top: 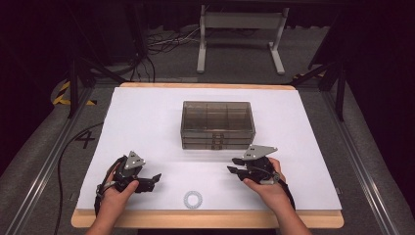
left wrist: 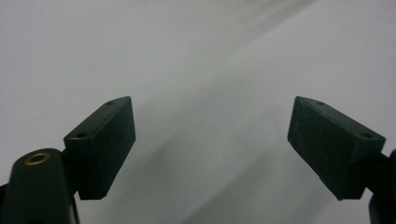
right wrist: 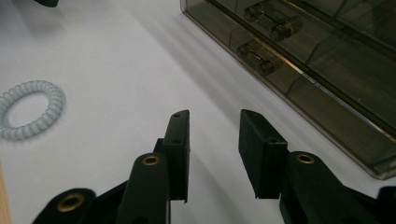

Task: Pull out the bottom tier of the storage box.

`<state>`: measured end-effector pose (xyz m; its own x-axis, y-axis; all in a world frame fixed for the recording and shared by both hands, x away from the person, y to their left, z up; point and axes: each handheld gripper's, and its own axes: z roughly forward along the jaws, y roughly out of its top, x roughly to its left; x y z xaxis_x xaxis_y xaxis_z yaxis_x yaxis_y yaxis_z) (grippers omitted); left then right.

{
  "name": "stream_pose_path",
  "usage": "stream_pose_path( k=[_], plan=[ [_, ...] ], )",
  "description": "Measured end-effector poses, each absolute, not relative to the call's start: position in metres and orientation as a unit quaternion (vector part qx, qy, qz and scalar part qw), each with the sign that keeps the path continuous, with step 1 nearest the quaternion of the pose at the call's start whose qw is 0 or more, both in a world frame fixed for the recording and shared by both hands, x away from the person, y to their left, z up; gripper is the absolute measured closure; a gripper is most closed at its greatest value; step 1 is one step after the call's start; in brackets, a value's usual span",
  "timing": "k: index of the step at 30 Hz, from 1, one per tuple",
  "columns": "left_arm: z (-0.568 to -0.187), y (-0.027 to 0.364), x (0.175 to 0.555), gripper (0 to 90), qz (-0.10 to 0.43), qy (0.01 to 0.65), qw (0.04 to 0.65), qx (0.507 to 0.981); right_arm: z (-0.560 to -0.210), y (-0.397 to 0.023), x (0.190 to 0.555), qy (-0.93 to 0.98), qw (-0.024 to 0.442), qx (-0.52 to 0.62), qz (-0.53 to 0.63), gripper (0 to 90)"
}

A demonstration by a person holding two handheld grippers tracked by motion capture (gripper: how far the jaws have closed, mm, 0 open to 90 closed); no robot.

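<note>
White table cover (top: 147, 117): lay flat over a wooden tabletop (top: 205, 219), whose edge showed at front and back. White metal frame (top: 240, 34): stood on grey floor (top: 29, 161) beyond the table. Black cables (top: 147, 46): trailed nearby. Yellow-black tape (top: 61, 93): marked floor at left.

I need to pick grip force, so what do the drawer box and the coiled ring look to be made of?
The drawer box looks like hard, glossy smoke-tinted clear plastic: dividers and latches show through its walls. The coiled ring looks like pale, translucent soft plastic, wound like a spiral hair tie; probably springy, though that is a guess.
</note>
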<state>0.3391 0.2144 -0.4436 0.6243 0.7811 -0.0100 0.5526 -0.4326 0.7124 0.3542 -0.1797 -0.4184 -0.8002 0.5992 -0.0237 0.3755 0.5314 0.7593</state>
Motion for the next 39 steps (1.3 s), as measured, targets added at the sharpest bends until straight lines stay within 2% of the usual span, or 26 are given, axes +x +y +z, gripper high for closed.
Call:
stream_pose_path(
  k=[14,20,39],
  plan=[
    [-0.441,0.212,0.342,16.0,0.164,0.398,0.361,0.827,-0.428,-0.169,0.357,0.869,0.149,0.281,0.380,66.1],
    [-0.441,0.214,0.343,16.0,0.165,0.401,0.364,0.824,-0.428,-0.166,0.356,0.867,0.172,0.280,0.375,70.7],
    [-0.439,0.217,0.343,15.9,0.165,0.406,0.368,0.820,-0.426,-0.143,0.354,0.888,0.245,0.245,0.304,71.0]
  ],
)
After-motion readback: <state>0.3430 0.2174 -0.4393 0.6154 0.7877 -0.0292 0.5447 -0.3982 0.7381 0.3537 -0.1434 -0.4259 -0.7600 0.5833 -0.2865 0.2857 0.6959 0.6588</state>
